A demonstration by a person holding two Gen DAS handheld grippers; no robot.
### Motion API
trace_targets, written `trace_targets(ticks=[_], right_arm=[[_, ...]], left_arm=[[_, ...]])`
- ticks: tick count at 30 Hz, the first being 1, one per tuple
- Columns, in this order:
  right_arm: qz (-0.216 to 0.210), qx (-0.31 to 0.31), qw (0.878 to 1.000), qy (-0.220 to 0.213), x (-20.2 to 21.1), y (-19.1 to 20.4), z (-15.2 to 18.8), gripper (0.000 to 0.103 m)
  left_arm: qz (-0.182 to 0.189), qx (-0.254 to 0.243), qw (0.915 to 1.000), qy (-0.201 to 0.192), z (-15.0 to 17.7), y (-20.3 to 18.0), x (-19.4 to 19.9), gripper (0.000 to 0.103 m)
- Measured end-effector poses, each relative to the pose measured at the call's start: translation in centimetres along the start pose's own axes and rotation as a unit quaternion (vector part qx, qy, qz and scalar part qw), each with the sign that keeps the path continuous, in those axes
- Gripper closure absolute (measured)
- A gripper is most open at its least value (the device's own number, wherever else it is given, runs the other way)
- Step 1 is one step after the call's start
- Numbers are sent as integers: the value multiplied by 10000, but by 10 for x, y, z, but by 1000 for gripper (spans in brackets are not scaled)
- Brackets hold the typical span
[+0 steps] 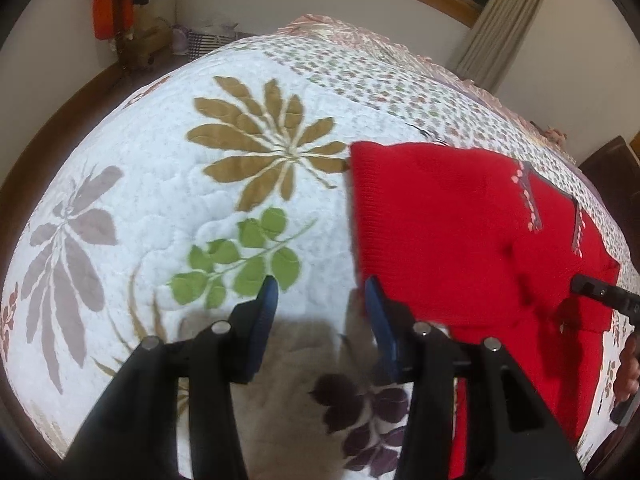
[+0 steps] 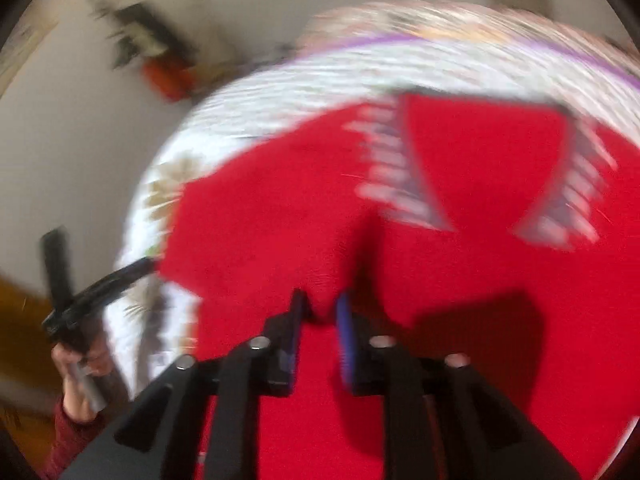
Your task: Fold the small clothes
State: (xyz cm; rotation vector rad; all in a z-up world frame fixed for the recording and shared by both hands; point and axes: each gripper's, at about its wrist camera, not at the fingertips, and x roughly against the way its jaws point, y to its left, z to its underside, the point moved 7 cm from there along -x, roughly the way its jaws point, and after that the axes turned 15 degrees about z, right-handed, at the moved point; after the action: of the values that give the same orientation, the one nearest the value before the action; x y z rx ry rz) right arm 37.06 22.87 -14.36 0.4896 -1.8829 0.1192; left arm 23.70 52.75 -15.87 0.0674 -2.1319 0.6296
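The surface is a bed covered by a white quilted bedspread (image 1: 168,184) printed with large leaf motifs, set against a pale wall; a beige curtain (image 1: 508,20) hangs at the upper right.

Left wrist view: my left gripper (image 1: 320,292) sits over bare quilt, its blue-padded fingers (image 1: 269,300) spread wide with nothing between them. The red knitted sweater (image 1: 452,224) lies on the quilt to the right, its near left edge just beside the right-hand finger. A raised fold runs toward the black tip of the right gripper (image 1: 580,284) at the frame's right edge.

Right wrist view: the picture is heavily motion-blurred. My right gripper (image 2: 320,308) has its fingers drawn close, pinching a bunched fold of the red sweater (image 2: 280,220), which fills most of the frame. The left gripper (image 2: 120,276) shows at the left, held by a hand (image 2: 80,360) in a dark red sleeve (image 2: 68,440).
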Motion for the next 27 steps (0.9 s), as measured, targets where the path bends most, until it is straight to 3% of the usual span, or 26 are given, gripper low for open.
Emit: trace_targets(ticks=[2,6,9,14,18,21,22,23,24,27], right_arm=[[452,-205,9988,-53,-1,-31,3,65],[501,-132,9985,-153,6,-43,9,65],[574,458,9967,-345,15,-9,7,65],[191,1328,9899,-453,16,73,7,66],[588,1780,9822,-108,-15,113,11,65],[1225,1841,9752,110,-44,110,13,72],[1233,1819,9755,122,-46,108,13,77],[1217,1733,9773,97,-45,105,12,81],[1159,1641,9796,76,-42,101,11,95],[589,1205,9909,-78,-19,88,6,97]], left_arm=[[-11,-99,10000,0,0,-8,-2,57],[10,-205,9998,16,-1,-19,-4,56],[-76,-264,9996,-15,-2,-23,-4,55],[-192,-321,9993,-80,-5,-24,3,54],[-204,-243,9994,-132,-6,-17,10,53],[-205,-201,9995,-163,-5,-12,14,52],[-209,-194,9995,-159,-5,-10,14,52],[-212,-186,9995,-144,-4,-8,14,52],[-212,-183,9995,-137,-3,-8,13,52],[-189,-180,9996,-108,0,-7,11,52]])
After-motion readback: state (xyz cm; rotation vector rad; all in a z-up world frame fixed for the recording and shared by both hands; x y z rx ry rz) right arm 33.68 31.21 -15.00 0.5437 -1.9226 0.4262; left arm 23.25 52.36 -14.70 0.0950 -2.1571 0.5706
